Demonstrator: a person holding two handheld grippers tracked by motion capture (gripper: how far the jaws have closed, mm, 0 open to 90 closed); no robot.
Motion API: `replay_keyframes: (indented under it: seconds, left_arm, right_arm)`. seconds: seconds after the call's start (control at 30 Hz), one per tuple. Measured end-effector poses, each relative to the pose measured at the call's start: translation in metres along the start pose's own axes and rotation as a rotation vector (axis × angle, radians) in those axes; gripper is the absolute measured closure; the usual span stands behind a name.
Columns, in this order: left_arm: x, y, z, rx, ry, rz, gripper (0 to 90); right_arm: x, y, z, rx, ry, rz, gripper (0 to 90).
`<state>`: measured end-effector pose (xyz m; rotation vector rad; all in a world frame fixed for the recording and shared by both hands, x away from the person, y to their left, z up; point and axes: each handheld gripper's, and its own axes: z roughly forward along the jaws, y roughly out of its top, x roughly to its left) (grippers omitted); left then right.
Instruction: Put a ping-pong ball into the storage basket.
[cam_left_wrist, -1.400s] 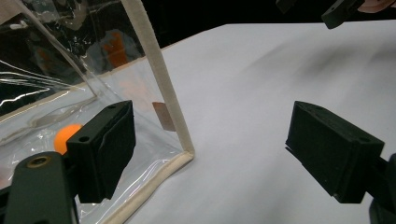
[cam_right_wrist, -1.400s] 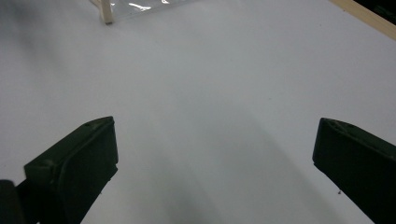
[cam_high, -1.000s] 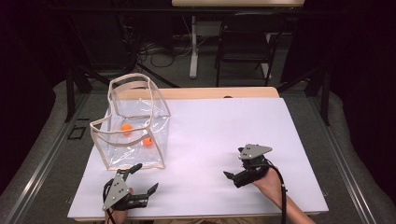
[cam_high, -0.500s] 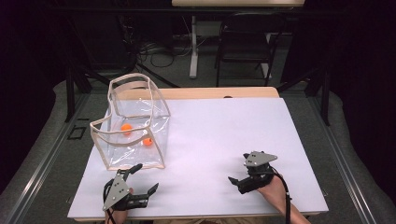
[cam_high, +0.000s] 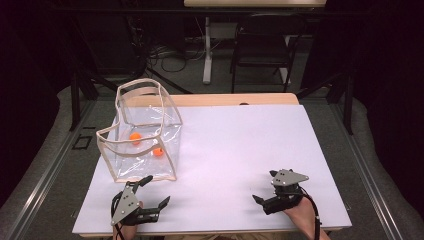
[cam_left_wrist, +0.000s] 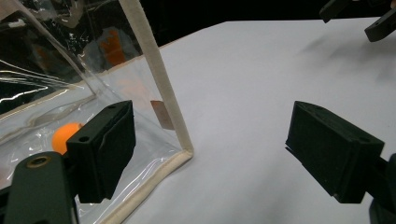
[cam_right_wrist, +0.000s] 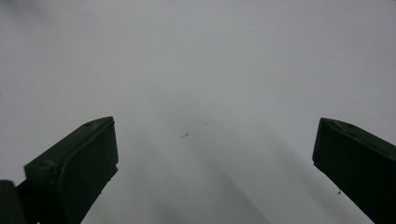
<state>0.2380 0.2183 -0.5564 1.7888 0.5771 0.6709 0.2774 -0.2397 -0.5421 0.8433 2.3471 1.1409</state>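
we hold left gripper (cam_high: 150, 192) wide beside clear bag (cam_high: 145, 150) corner, ready to grab; right gripper (cam_high: 267, 192) wide, parked on worktop (cam_high: 240, 145).

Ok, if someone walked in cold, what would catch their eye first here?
Probably the clear bag with cream trim, standing open on the left of the white table, with two orange balls inside. Next, the left gripper just in front of the bag and the right gripper near the front right, both open.

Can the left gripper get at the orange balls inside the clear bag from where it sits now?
Probably not directly. The left gripper, jaws open, faces the clear bag's near side wall, and that plastic stands between it and the orange balls. It would likely have to go in through the open top.
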Motion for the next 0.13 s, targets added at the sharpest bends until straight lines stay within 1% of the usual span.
replay_keyframes:
  seconds: [0.03, 0.13]
  left_arm:
    - [0.0001, 0.0, 0.0, 0.001, -0.001, 0.001, 15.5]
    - [0.0003, 0.0, -0.0001, 0.002, 0.0, 0.003, 15.6]
  right_arm:
    - [0.0001, -0.0003, -0.0007, -0.005, 0.0, 0.008, 0.0]
    - [-0.0008, -0.0003, -0.0013, -0.018, 0.002, 0.007, 0.0]
